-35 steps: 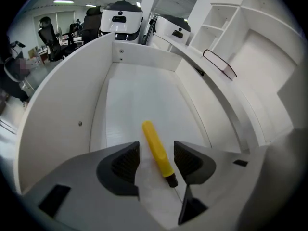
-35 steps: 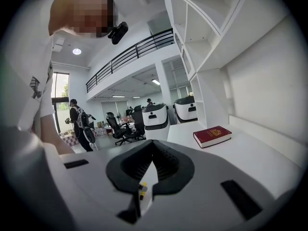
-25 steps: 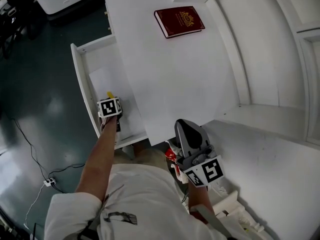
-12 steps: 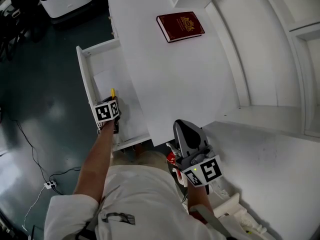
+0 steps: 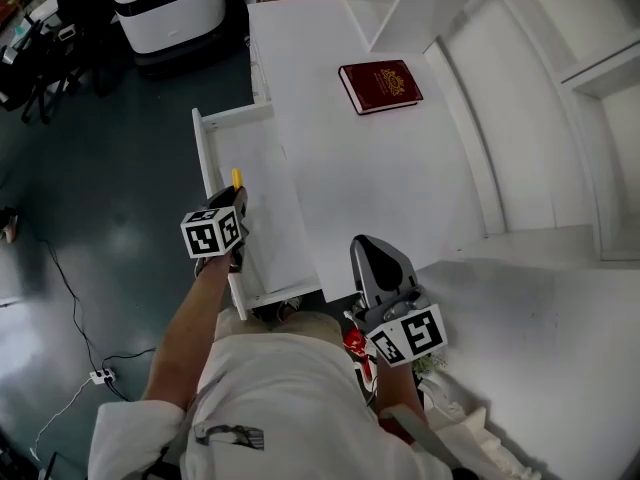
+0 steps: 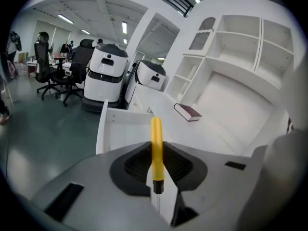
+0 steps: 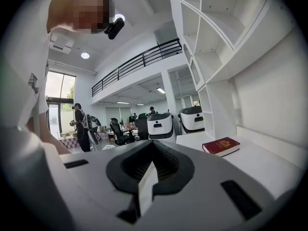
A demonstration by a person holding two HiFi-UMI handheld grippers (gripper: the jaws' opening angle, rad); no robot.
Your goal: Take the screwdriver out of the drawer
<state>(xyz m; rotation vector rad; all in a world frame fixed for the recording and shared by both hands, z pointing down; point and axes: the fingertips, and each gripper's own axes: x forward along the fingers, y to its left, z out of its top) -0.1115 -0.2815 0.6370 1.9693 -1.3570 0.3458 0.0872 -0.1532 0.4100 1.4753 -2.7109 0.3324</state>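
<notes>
1. Our left hand-held gripper, whose jaws have just been closing, clamps the yellow screwdriver; the open drawer lies below it.
2. Our right hand-held gripper is empty, jaws together.
3. Ahead of it we see the white counter and a red book; a dark floor lies left.

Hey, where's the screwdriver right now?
In the head view, the yellow screwdriver is at left, clamped in the left gripper, whose jaws have just closed on it, above the open drawer beside the white desk.
</notes>
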